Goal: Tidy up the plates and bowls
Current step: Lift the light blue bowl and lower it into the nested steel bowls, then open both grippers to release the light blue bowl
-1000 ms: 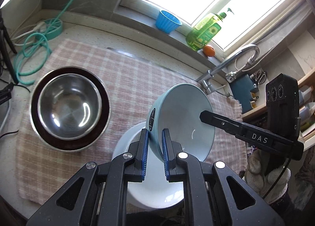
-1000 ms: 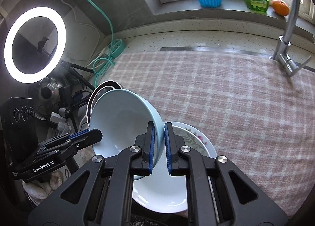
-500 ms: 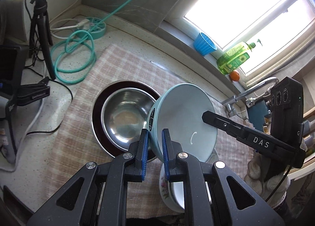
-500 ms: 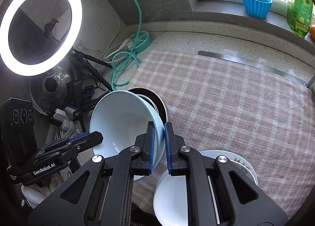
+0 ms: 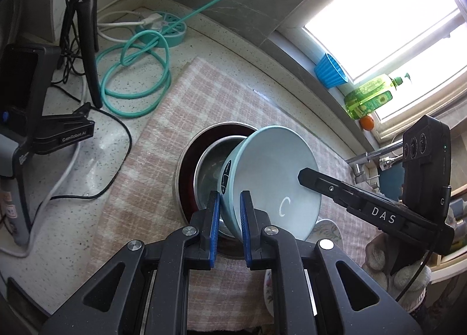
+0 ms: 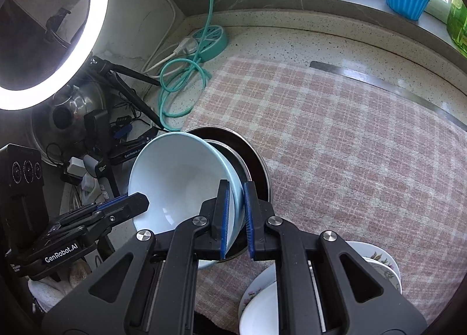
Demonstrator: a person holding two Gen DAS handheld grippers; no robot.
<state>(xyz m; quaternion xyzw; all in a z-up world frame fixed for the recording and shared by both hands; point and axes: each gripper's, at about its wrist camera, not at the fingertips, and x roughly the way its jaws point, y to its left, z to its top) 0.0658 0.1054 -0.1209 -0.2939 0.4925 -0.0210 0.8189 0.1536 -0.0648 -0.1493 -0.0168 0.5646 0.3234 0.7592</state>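
Observation:
A light blue bowl [image 5: 274, 177] is held tilted in the air by both grippers, each clamped on opposite sides of its rim. My left gripper [image 5: 229, 203] is shut on the near rim. My right gripper [image 6: 235, 197] is shut on the other rim of the bowl [image 6: 178, 180]. Below it a steel bowl [image 5: 208, 171] sits inside a dark red plate [image 5: 186, 165] on the checked cloth. A white floral plate stack [image 6: 262, 305] lies near the front edge and also shows in the left wrist view [image 5: 327, 228].
The pink checked cloth [image 6: 350, 145] covers the counter. A teal hose [image 5: 134, 78] and tripod [image 5: 84, 28] stand at the left. A blue cup [image 5: 331, 70], green soap bottle [image 5: 369, 97] and orange sit on the sill; a faucet [image 5: 373, 156] is at the right. A ring light [image 6: 52, 28] glows at the left.
Both grippers have carried the blue bowl left, from above the white plate stack to above the steel bowl and dark red plate. Both stayed shut on its rim.

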